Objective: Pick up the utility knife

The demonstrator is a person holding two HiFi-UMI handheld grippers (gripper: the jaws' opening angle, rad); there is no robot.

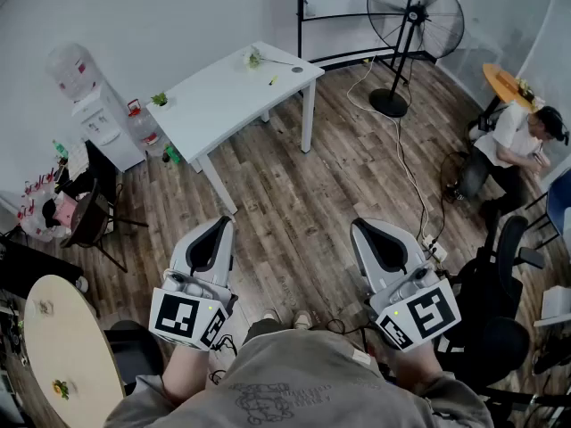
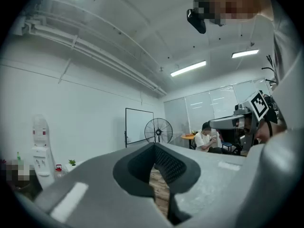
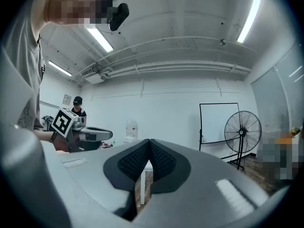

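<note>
A white table (image 1: 223, 96) stands across the room, well ahead of both grippers. A small yellow-green item (image 1: 272, 80) lies near its right end; it is too small to tell whether it is the utility knife. My left gripper (image 1: 223, 224) and right gripper (image 1: 361, 226) are held close to the body above the wooden floor, pointing toward the table. The left gripper (image 2: 154, 146) is shut with nothing in it, its tips meeting. The right gripper (image 3: 149, 141) is likewise shut and empty. Through the right gripper view a leg of the white table (image 3: 143, 186) shows between the jaws.
A small plant (image 1: 254, 58) and another plant (image 1: 159, 100) sit on the table. A standing fan (image 1: 412, 16) and whiteboard (image 1: 335, 12) are at the back right. A seated person (image 1: 513, 141) is at right, a water dispenser (image 1: 94, 105) at left, a round table (image 1: 67, 350) near left.
</note>
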